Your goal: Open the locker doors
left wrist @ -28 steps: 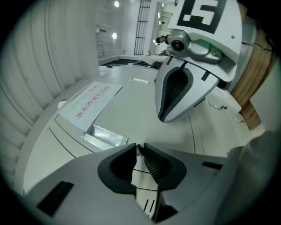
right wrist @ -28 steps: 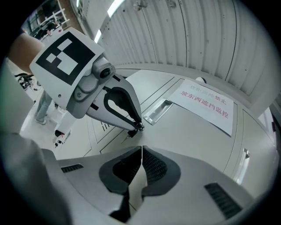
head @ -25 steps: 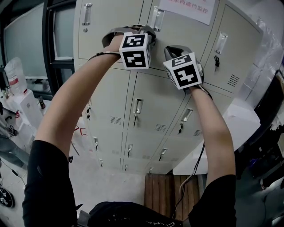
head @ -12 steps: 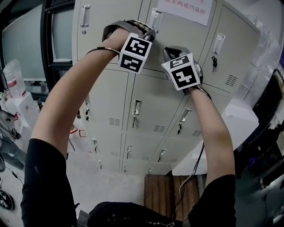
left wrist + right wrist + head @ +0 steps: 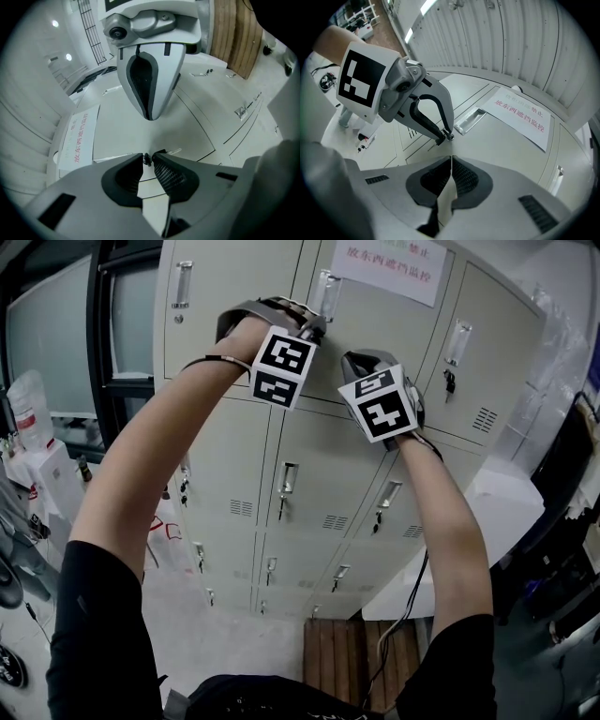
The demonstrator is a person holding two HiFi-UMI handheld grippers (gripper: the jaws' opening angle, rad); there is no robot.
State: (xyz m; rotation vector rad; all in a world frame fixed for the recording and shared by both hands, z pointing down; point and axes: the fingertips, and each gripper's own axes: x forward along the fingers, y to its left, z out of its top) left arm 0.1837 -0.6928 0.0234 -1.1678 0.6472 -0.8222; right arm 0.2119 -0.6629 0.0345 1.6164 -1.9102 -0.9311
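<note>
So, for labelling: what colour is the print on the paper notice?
Red, on the white paper notice; clearest in right gripper view.

- The head view looks from above the person, forward and steeply down along both forearms, at the lockers (image 5: 309, 474) close in front.
- The left gripper view rides the left hand-held gripper (image 5: 149, 158), very near a locker door, and is rolled sideways.
- The right gripper view rides the right hand-held gripper (image 5: 451, 159), just as near, facing the same door.
- All three views share the paper notice (image 5: 389, 266). Each gripper view also shows the other hand-held gripper.
</note>
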